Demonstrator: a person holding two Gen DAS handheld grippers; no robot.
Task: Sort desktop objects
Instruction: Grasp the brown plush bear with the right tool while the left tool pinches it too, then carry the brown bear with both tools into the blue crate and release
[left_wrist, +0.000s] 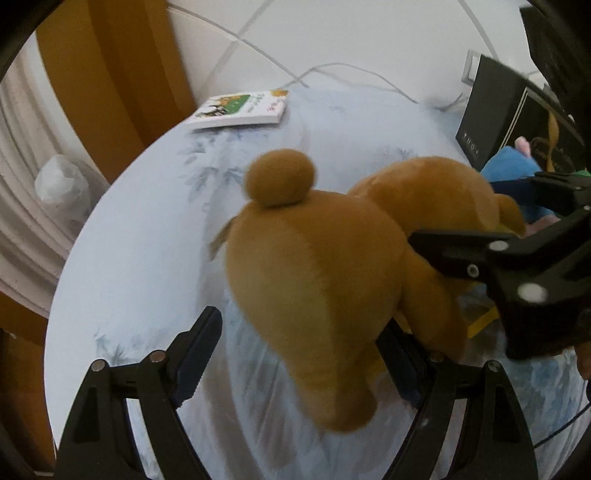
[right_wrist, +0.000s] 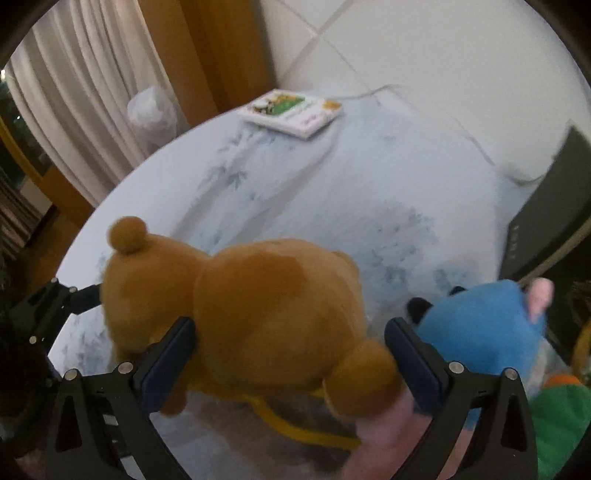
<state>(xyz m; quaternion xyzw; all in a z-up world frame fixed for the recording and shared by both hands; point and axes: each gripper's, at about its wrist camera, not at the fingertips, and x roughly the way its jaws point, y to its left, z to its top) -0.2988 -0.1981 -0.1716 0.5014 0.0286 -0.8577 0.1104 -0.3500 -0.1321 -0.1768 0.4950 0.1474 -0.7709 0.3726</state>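
Note:
A brown plush bear (left_wrist: 314, 280) lies on the round table's pale blue cloth (left_wrist: 140, 258). My left gripper (left_wrist: 299, 358) is open around the bear's lower body: the left finger stands clear of it and the right finger sits against it. In the right wrist view the bear (right_wrist: 258, 310) fills the space between the fingers of my right gripper (right_wrist: 291, 347), which stands wide open around its head end. The right gripper (left_wrist: 454, 210) also shows in the left wrist view, reaching over the bear from the right.
A blue plush toy (right_wrist: 487, 332) lies just right of the bear, a green one (right_wrist: 561, 424) beyond it. A picture book (left_wrist: 240, 110) lies at the table's far edge. A black box (left_wrist: 487, 122) stands at the right. A yellow strap (right_wrist: 295, 424) lies under the bear.

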